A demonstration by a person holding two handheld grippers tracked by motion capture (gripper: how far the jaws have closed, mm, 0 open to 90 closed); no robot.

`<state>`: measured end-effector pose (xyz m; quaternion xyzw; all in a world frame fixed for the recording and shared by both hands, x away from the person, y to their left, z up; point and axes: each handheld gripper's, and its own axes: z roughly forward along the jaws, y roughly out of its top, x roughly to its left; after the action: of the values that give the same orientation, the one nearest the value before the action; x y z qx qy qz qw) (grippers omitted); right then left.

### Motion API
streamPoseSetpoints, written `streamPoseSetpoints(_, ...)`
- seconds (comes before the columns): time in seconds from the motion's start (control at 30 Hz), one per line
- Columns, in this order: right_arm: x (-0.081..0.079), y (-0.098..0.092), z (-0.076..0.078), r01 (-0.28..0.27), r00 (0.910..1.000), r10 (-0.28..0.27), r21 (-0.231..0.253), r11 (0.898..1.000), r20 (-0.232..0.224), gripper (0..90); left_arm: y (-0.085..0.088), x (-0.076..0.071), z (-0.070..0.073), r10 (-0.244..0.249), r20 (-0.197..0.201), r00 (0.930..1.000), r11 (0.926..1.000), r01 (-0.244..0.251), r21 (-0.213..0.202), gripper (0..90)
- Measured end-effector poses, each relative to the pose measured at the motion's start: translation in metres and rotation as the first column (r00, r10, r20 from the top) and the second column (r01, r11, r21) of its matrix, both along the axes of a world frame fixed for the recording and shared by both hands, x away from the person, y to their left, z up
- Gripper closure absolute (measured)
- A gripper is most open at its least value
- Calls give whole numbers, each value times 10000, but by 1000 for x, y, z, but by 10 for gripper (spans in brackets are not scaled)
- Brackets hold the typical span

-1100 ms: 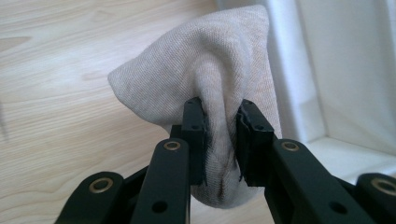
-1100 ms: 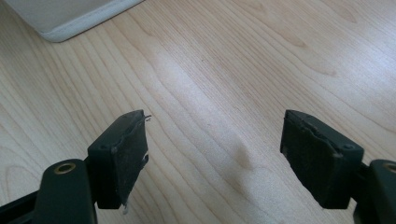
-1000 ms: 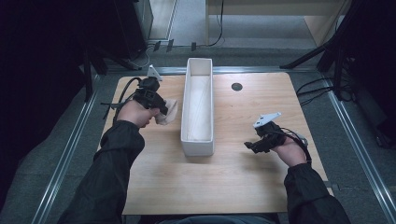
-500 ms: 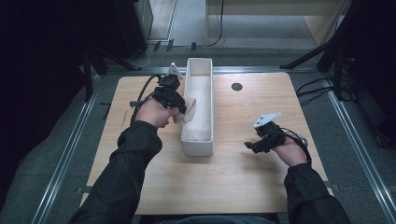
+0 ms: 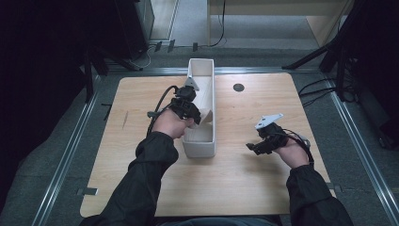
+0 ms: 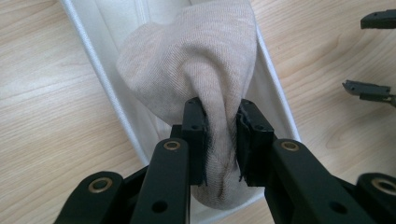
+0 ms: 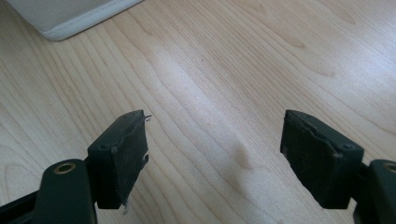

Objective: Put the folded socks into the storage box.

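Observation:
A beige sock (image 6: 201,74) hangs bunched over a long white bin (image 5: 201,110), pinched by my left gripper (image 6: 222,140), which is shut on it. In the high view that left gripper (image 5: 195,115) sits at the bin's left wall with the sock (image 5: 206,116) poking over the rim. The bin's white wall (image 6: 100,70) runs beneath the sock. My right gripper (image 5: 254,147) hovers low over the bare wood right of the bin. Its jaws stand wide apart, open, with nothing between the right gripper (image 7: 215,154) fingers.
The wooden table (image 5: 141,188) has a small dark round hole (image 5: 238,87) at the back right. A corner of the white bin (image 7: 70,18) lies ahead-left of my right gripper. Metal rails and cables run along the floor beyond the table's edges.
My left gripper has carried the sock rightward from the table's left side to over the bin. The right gripper has stayed in place, open.

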<state>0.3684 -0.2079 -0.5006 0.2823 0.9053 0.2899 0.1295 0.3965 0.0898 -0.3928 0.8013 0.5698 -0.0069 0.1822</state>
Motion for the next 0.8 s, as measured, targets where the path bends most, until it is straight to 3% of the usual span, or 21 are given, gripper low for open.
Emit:
streamPoseSetpoints(0.23, 0, 0, -1, 5, 10000, -5, -3, 10000, -1, 231, 2, -6, 4, -56, 284, 9996, 9999, 59, -99, 755)
streamPoseSetpoints(0.37, 0, 1, -1, 5, 10000, -5, -12, 10000, 9, 231, 3, -17, 11, -268, 415, 9988, 9996, 269, -35, 755)
streamPoseSetpoints(0.53, 0, 1, -1, -4, 10000, 5, -37, 10000, 36, 231, 7, -33, 18, -506, 226, 9985, 9987, 505, 17, 754)
streamPoseSetpoints(0.67, 0, 2, -1, -9, 10000, 9, -65, 10000, -15, 231, 9, -44, 22, -913, -222, 9956, 9957, 916, 135, 749)
streamPoseSetpoints(0.8, -1, 2, -1, -13, 9999, 12, -89, 10000, -102, 231, 11, -49, 25, -989, -141, 9950, 9949, 992, 192, 742)
